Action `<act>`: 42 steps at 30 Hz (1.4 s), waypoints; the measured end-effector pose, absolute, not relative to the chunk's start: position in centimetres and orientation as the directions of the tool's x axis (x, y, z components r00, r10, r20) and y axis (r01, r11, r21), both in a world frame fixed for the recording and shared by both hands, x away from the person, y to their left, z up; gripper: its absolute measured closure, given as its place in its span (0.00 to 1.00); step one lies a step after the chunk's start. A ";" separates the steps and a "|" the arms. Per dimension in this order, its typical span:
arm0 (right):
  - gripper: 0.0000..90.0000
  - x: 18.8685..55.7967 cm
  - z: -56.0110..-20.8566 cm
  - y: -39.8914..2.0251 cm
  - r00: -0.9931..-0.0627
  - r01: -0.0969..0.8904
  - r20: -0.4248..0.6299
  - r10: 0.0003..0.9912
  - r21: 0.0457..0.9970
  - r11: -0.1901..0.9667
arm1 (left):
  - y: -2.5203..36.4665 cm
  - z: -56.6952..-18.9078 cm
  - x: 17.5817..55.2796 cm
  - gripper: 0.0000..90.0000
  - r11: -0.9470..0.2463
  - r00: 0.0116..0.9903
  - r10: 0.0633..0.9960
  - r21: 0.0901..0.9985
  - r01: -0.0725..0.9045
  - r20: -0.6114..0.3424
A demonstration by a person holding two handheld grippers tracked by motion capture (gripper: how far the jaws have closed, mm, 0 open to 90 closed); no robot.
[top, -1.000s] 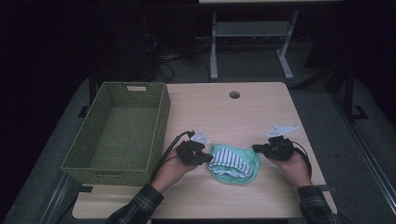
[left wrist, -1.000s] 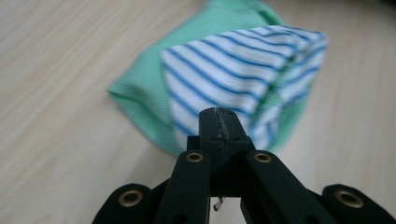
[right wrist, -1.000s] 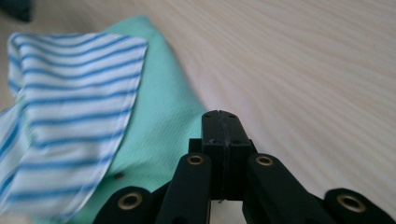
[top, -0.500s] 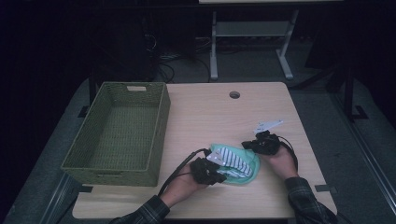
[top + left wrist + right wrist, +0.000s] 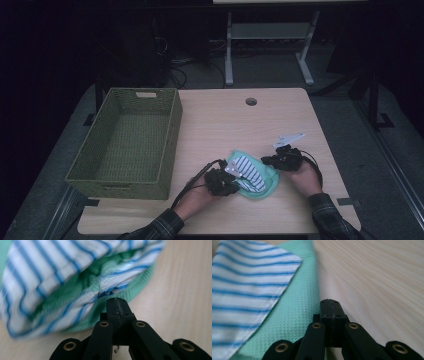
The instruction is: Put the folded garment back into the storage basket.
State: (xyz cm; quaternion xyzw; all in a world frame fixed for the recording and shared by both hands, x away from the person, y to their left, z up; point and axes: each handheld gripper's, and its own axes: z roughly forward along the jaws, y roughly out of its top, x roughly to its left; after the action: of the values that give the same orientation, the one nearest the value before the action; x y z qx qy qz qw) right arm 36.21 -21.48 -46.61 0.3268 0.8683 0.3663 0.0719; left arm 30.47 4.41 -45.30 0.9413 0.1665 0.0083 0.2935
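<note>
A person sits at a light wooden table (image 5: 240, 125) and holds a black gripper in each hand. Near the front edge of the table, between the two hands, lies a small pile of cloth: a green cloth (image 5: 265, 182) underneath and a white cloth with blue stripes (image 5: 248, 170) on top of it. The left gripper (image 5: 227, 181) is at the left side of the pile, close to the person. In the left gripper view its two black jaws are pressed tight together, and their tip (image 5: 117, 302) sits right at the edge of the bunched-up cloth, where the striped cloth (image 5: 50, 272) folds over the green cloth (image 5: 125, 292). From the pictures you cannot tell if a bit of cloth is pinched between the jaws. The right gripper (image 5: 270, 160) is at the right side of the pile. In the right gripper view its jaws are also shut tight, with nothing between them, and the tip (image 5: 329, 303) rests low at the edge of the green cloth (image 5: 297, 307), next to the bare table (image 5: 374, 282). The striped cloth (image 5: 242, 290) lies flat there, with one corner pointing toward the table. A green woven basket (image 5: 127, 140) stands on the left part of the table, well apart from the cloth. A small round hole (image 5: 251, 101) is in the table near its far edge.
</note>
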 end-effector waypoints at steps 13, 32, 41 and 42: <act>1.00 33.4 -46.3 -21.4 -0.802 0.499 0.126 0.584 0.679 0.538 | 7.4 -44.9 33.5 1.00 -0.704 0.893 0.444 0.586 0.402 -0.080; 0.34 33.4 -47.1 -25.2 -0.707 0.527 0.092 0.701 0.730 0.436 | 7.4 -42.2 33.5 0.52 -0.678 0.922 0.377 0.650 0.342 -0.092; 0.20 34.0 -48.0 -25.4 -0.663 0.541 0.037 0.748 0.715 0.444 | 5.4 -43.1 33.3 0.30 -0.721 0.931 0.356 0.610 0.330 -0.082; 0.19 34.0 -48.0 -25.4 -0.663 0.538 0.035 0.748 0.716 0.444 | 5.3 -43.2 33.3 0.28 -0.729 0.933 0.352 0.602 0.325 -0.077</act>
State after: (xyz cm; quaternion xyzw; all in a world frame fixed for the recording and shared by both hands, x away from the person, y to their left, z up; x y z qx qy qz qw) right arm 34.01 -25.39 -48.01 0.3841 0.8371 0.3613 0.1451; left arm 33.31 5.31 -43.24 0.9297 0.1822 0.0214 0.3195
